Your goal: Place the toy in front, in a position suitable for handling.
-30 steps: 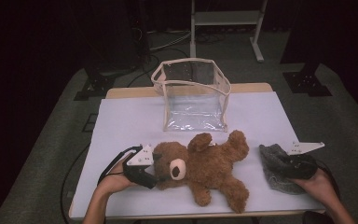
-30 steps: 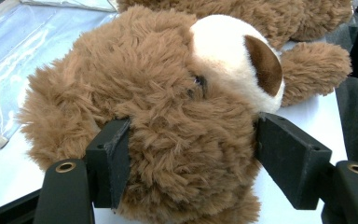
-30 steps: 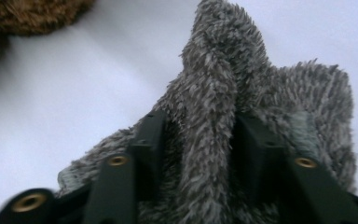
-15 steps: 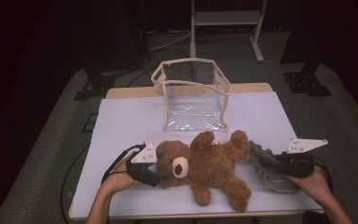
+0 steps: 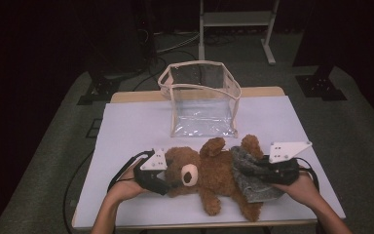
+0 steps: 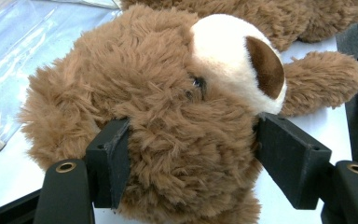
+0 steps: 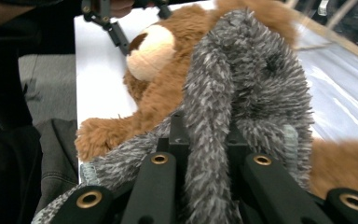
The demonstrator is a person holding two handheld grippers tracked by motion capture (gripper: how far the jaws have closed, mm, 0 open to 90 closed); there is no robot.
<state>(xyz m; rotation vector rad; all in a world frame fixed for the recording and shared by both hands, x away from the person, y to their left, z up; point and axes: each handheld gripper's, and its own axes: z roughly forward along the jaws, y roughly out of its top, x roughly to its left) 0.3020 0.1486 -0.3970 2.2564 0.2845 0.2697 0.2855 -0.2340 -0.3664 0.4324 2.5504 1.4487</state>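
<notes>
Presently our left tool (image 6: 191, 158) has its jaws spread around the teddy bear's (image 5: 209, 173) head, pressed into the fur on both sides, while our right tool (image 7: 205, 154) is clamped tight on a fold of the grey fuzzy cloth (image 5: 251, 178). That cloth seems draped over the bear's lower body. Beyond them on the counter (image 5: 136, 126) stands a clear bag (image 5: 202, 100).

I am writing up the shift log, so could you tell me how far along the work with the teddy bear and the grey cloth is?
Done: the left gripper clamps the teddy bear by its head, and the right gripper is shut on the grey fuzzy cloth. In hand: the cloth is draped over the bear's lower body. Left, probably: settling the cloth; the clear bag stands open behind, with nothing visible inside.
</notes>
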